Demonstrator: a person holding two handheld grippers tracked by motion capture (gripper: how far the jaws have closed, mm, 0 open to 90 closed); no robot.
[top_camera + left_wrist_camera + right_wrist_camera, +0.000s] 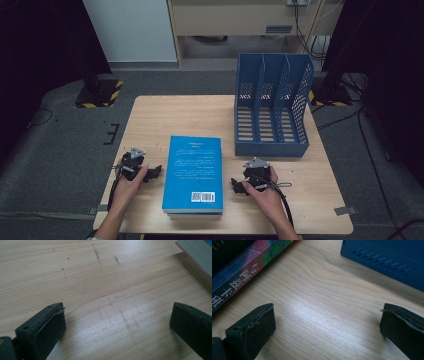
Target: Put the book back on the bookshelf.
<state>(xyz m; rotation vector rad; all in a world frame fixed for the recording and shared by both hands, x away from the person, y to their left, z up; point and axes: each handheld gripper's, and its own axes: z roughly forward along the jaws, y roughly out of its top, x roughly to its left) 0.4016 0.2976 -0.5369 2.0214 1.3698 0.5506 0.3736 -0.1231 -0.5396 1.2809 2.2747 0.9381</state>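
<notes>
Two open claws — left claw (156, 172), right claw (235, 186) — one book (193, 170)

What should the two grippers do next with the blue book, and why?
Probably bring both inward to the book's long edges. The left gripper and right gripper rest open on the table, flanking it without touching; the file rack stands empty.
</notes>
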